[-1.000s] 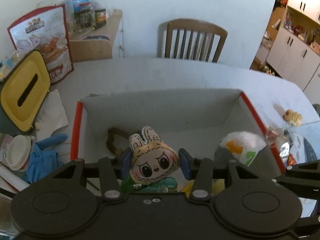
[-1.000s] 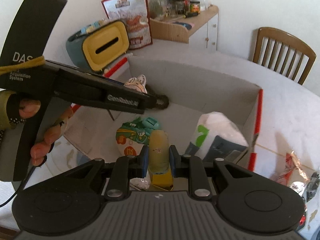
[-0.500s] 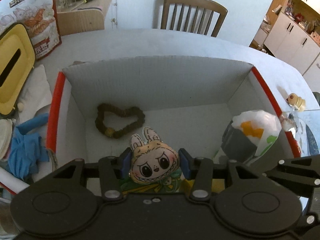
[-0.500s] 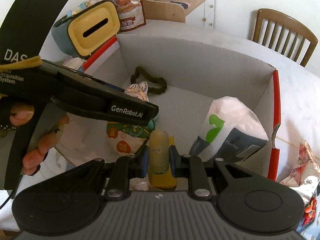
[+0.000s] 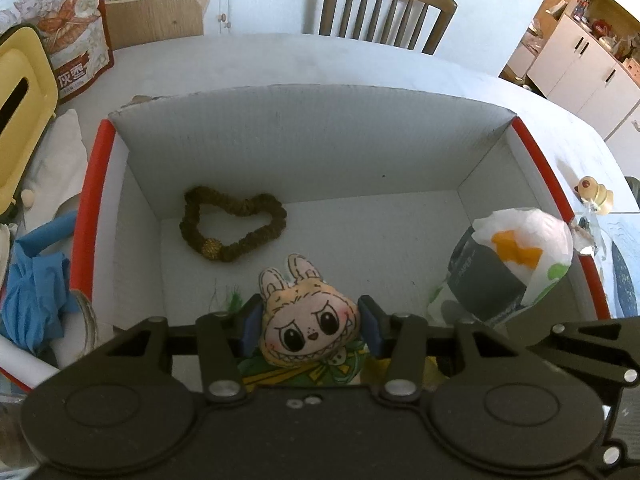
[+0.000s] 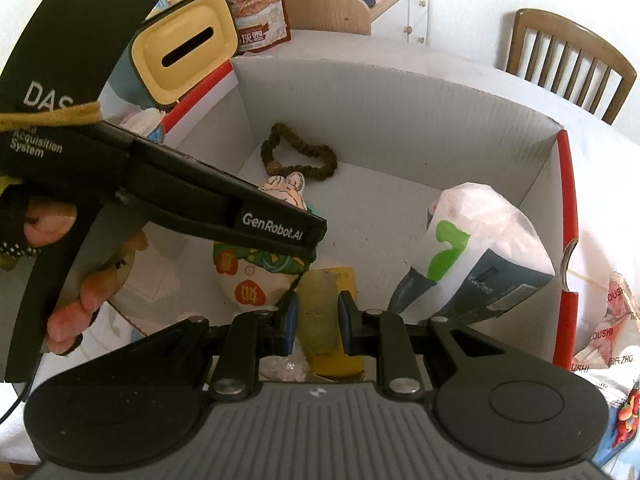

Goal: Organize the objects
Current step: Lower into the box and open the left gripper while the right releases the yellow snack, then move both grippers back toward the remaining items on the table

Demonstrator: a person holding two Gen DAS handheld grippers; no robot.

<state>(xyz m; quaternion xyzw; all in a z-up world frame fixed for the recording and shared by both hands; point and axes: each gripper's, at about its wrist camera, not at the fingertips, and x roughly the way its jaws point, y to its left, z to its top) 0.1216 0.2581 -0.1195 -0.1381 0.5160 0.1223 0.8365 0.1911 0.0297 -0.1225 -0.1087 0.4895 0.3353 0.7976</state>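
Observation:
My left gripper (image 5: 310, 322) is shut on a flat plush bunny face (image 5: 308, 324), held low over the near part of a white cardboard box with red rims (image 5: 304, 136). In the right wrist view the same toy (image 6: 286, 190) peeks from behind the left gripper's body, held by a hand (image 6: 68, 276). My right gripper (image 6: 317, 322) is shut on a pale yellow-green tube (image 6: 318, 308), also inside the box (image 6: 400, 108). On the box floor lie a brown bead bracelet (image 5: 234, 226) (image 6: 300, 156), a colourful snack packet (image 6: 256, 276) and a tissue pack (image 5: 508, 264) (image 6: 476, 248).
A yellow-lidded tissue holder (image 6: 184, 48) and a snack bag (image 5: 72, 36) stand left of the box, with a blue cloth (image 5: 32, 288) beside it. A small duck figure (image 5: 596, 196) and wrappers (image 6: 612, 320) lie on the right. A wooden chair (image 5: 384, 12) stands beyond the table.
Both grippers have moved forward and down into the box with their loads; the bracelet and box floor now show fully. Neither grip has changed.

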